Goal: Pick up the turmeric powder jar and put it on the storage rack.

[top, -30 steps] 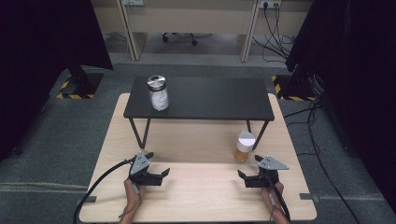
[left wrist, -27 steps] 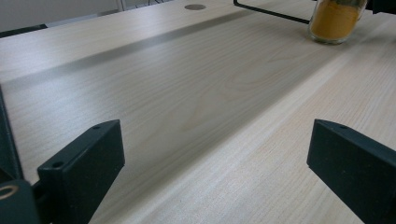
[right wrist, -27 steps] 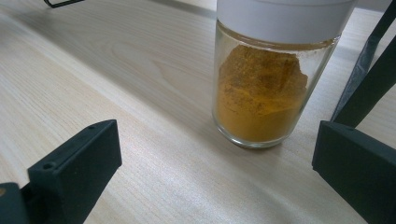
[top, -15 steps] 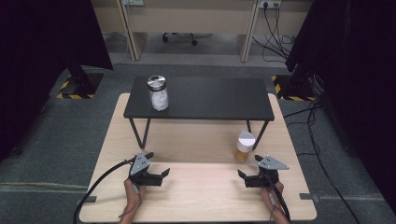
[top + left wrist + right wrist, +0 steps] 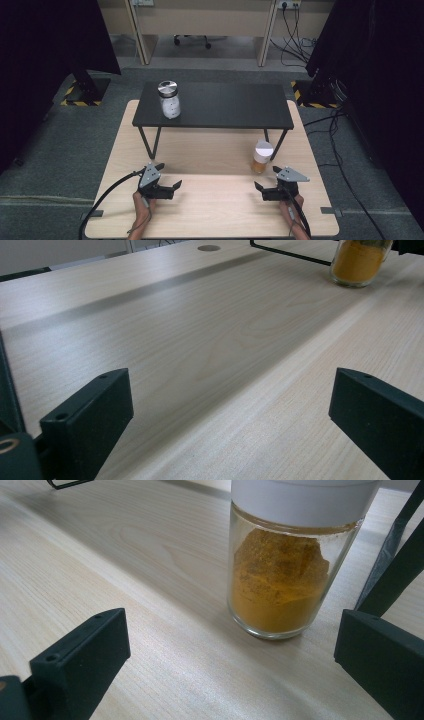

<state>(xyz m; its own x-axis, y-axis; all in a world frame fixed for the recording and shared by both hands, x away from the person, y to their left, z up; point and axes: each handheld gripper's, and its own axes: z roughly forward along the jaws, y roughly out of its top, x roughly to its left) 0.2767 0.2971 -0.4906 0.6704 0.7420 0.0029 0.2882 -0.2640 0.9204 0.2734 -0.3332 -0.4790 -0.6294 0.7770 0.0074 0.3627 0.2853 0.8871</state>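
Note:
A glass spice jar with a white lid and orange powder stands on the light wooden table, beside the black shelf's right front leg. My right gripper rests just in front of it, open and holding nothing. In the right gripper view the spice jar is close ahead, slightly right of centre between the spread jaws of the right gripper. My left gripper lies open at the front left. In the left gripper view the spice jar is far off, beyond the open left gripper.
A low black shelf spans the back of the table, with a silver-lidded glass jar of white contents at its left end. One of its thin black legs rises right next to the spice jar. Cables trail off the front edge.

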